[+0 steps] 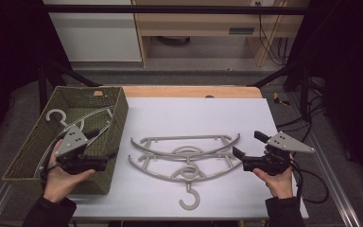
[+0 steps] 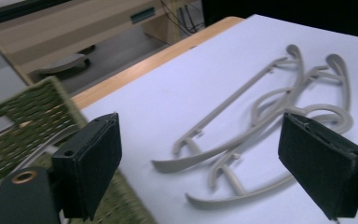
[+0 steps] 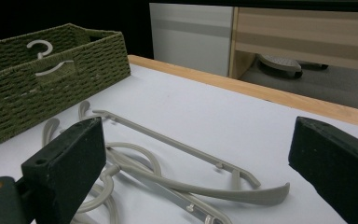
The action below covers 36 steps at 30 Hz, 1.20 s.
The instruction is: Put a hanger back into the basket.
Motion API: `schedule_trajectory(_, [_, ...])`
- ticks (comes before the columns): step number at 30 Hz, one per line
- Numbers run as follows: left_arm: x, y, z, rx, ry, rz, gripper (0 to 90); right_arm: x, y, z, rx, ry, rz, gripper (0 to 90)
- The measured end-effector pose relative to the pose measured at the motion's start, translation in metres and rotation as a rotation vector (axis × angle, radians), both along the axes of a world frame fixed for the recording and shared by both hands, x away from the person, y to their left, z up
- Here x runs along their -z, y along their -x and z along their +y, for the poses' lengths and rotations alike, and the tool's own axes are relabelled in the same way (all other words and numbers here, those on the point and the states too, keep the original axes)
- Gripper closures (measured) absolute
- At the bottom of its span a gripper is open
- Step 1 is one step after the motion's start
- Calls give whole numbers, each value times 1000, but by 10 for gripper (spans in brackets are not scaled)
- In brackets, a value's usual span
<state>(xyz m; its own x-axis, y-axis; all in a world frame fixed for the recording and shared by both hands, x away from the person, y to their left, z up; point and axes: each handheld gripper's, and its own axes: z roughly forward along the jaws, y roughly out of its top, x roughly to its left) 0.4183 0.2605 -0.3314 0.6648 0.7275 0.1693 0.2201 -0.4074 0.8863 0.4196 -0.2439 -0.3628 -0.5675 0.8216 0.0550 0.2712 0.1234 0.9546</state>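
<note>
The table (image 1: 170,113) has a smooth, pale top with a strip of light wood along its far edge. Behind it is a grey floor and a wooden cabinet (image 1: 203,21), and the sides of the room are dark. Two grey plastic hangers (image 1: 184,156) lie in the middle of the table, one partly over the other. They are thin and curved, with round hooks. A green woven basket (image 1: 116,137) sits at the left side, bumpy like rope, with another grey hanger (image 1: 59,118) inside it. The left gripper (image 1: 105,144) is over the basket, its flat black fingers wide open and holding nothing. The right gripper (image 1: 248,144) is just right of the hangers, fingers open too.
</note>
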Motion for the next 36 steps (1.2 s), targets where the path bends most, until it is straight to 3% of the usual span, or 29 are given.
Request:
schedule_trajectory(7, [10,-2,-40,84,-23,40,110,-1,2,-2,-3,-9,-8,40])
schedule_trajectory(12, [16,-8,-64,138,-80,58,112,-2,2,-3,1,-9,-10,40])
schedule_trajectory(16, [25,-14,-84,174,-84,78,114,-2,2,-3,1,-11,-12,40])
schedule_trajectory(22, [43,-28,-106,211,-122,148,126,-2,3,-2,-4,-10,-9,40])
schedule_trajectory(25, [54,-36,-117,228,-167,179,132,-2,3,-2,-5,-6,-11,40])
schedule_trajectory(28, [67,-45,-127,244,-229,208,151,-3,5,-2,-11,-10,-17,40])
schedule_trajectory(33, [84,-60,-138,248,-282,236,227,-5,6,-3,-12,-18,-24,40])
schedule_trajectory(36, [92,-71,-140,246,-264,259,307,-5,6,-3,-14,-18,-23,40])
